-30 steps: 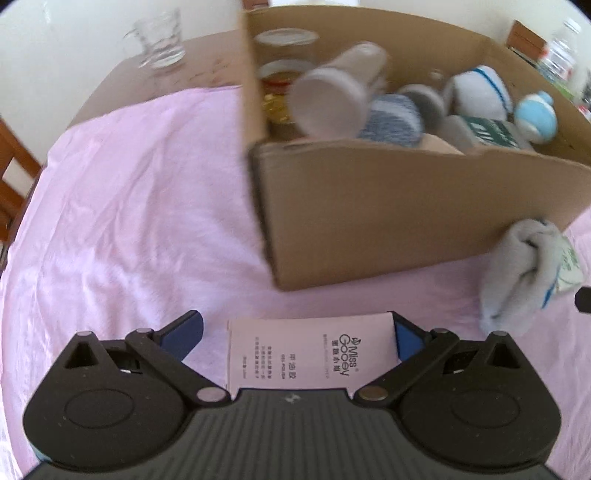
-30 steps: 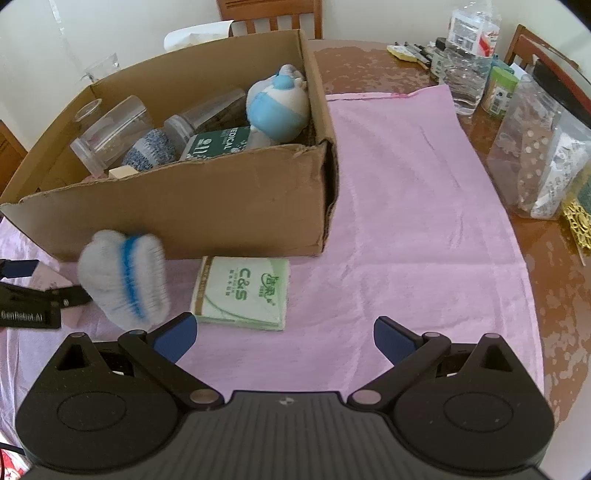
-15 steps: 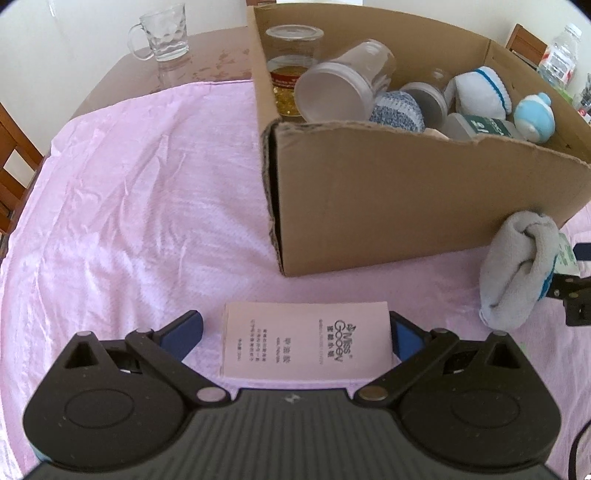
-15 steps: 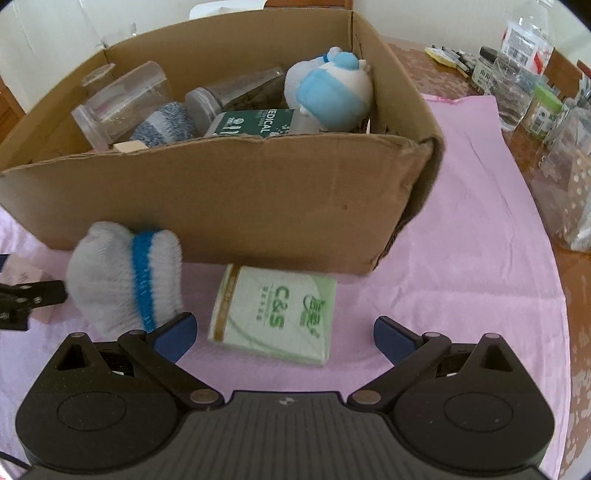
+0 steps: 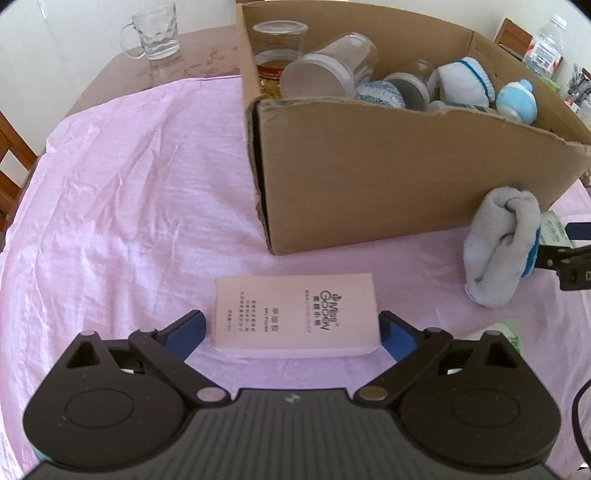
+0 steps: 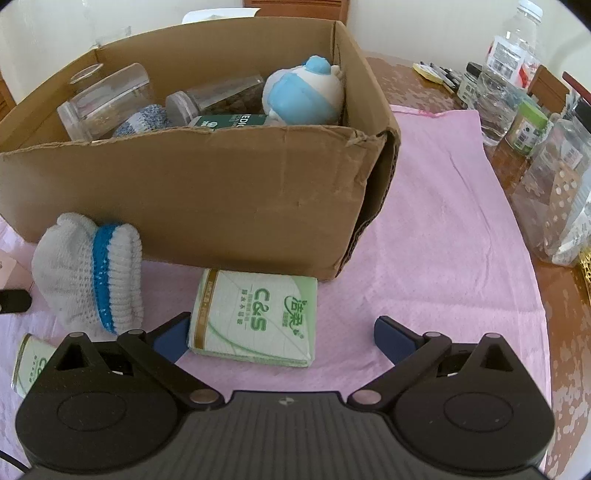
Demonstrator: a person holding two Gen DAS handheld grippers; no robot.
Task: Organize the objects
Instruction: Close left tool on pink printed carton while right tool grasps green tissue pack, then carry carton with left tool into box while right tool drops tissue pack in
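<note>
The left gripper point(image 5: 291, 330) is spread wide around the pink box point(image 5: 295, 319), lying near the cardboard box point(image 5: 388, 177). The right gripper point(image 6: 282, 332) gapes too, its left finger beside the green tissue pack point(image 6: 255, 317) on the pink-clothed worktop point(image 6: 436, 240)

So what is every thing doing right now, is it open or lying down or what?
Cardboard box: open on top, holding things.
Pink box: flat on the cloth, between the open jaws of the left gripper.
Tissue pack: flat on the cloth, inside the open right gripper, nearer its left jaw.
Rolled socks: outside, beside the box.
Clear jar: on its side in the box.
Glass mug: upright, empty.
</note>
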